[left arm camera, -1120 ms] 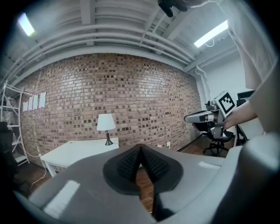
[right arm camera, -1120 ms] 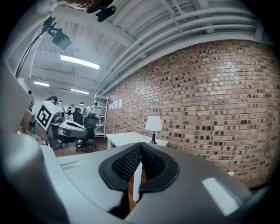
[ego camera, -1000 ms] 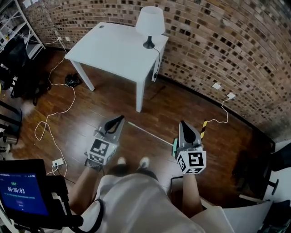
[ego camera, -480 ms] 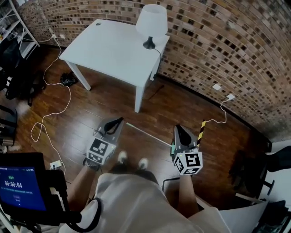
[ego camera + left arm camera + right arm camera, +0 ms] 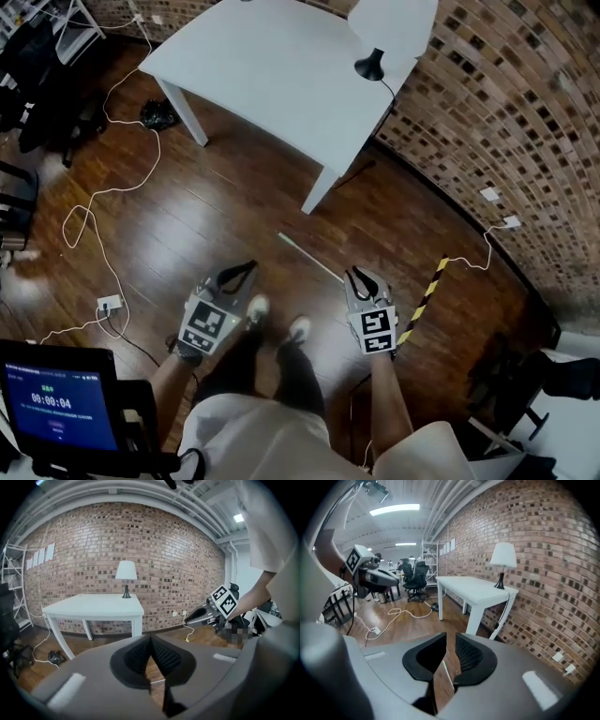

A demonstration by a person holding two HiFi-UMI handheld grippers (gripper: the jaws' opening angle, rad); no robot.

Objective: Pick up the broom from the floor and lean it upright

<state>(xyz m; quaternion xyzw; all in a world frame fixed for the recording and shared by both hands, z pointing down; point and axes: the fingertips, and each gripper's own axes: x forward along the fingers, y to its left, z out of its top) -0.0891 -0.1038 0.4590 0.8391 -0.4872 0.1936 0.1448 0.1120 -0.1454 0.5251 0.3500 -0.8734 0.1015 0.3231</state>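
The broom shows as a thin white handle [image 5: 311,260] lying on the dark wooden floor; its head is hidden behind my right gripper. My right gripper [image 5: 362,277] hangs low just right of the handle's near end. Its jaws have just been opening and now stand apart with nothing held. In the right gripper view [image 5: 451,641], a stretch of the handle [image 5: 445,668] on the floor below shows through that gap. My left gripper [image 5: 246,269] hovers left of the handle, fingertips together and empty, as the left gripper view [image 5: 150,638] also shows.
A white table [image 5: 281,66] with a lamp [image 5: 373,64] stands against the brick wall [image 5: 506,112]. White cables [image 5: 103,202] and a socket block [image 5: 110,303] lie at left. A yellow-black striped strip [image 5: 424,300] lies right of my right gripper. The person's shoes [image 5: 299,328] stand between the grippers.
Both grippers have dropped toward the floor, the right one ending beside the broom handle. The right jaws went from shut to parted. The head view has tipped forward.
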